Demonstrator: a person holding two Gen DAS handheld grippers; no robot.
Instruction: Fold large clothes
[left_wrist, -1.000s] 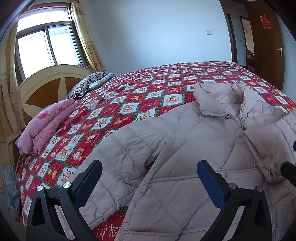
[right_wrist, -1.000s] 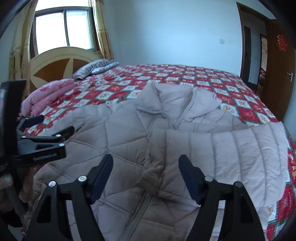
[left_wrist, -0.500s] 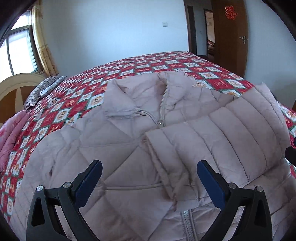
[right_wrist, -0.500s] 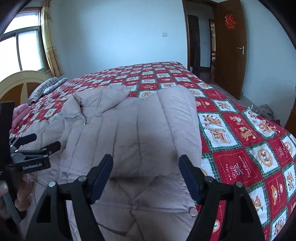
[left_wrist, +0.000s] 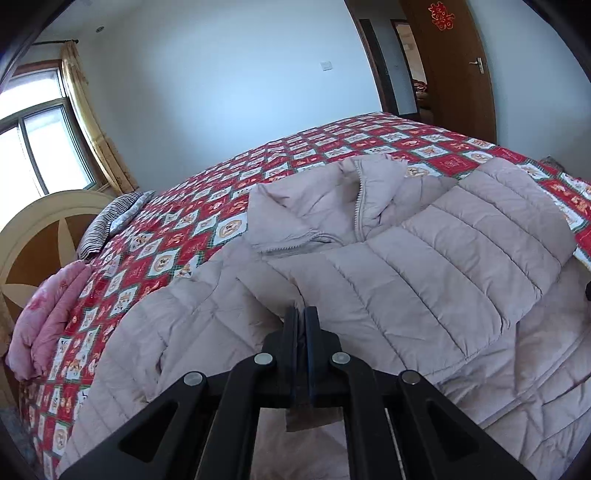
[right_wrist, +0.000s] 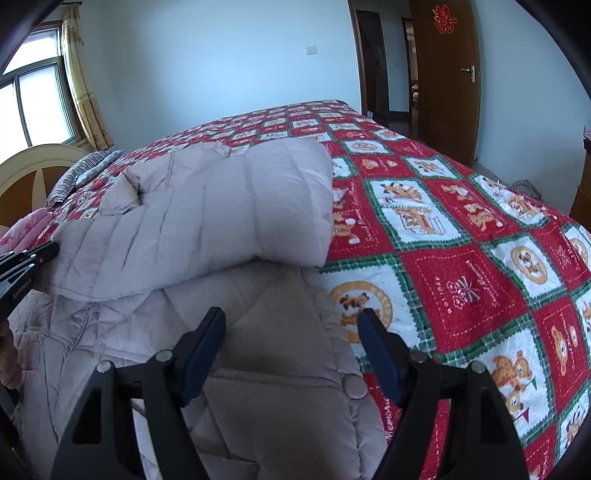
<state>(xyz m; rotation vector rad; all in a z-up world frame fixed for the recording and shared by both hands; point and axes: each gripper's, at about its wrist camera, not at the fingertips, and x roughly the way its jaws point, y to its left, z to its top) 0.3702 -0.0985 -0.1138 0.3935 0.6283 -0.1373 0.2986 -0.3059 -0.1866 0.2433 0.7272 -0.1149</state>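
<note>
since a second ago your left gripper (left_wrist: 300, 314) has snapped its fingers shut on a fold of the jacket (left_wrist: 424, 280). that puffy, quilted beige jacket lies on the bed (right_wrist: 461, 266), collar toward the far wall, one ribbed sleeve folded across its chest. your right gripper (right_wrist: 291, 332) tilts downward over the hem, fingers apart, gripping nothing.
</note>
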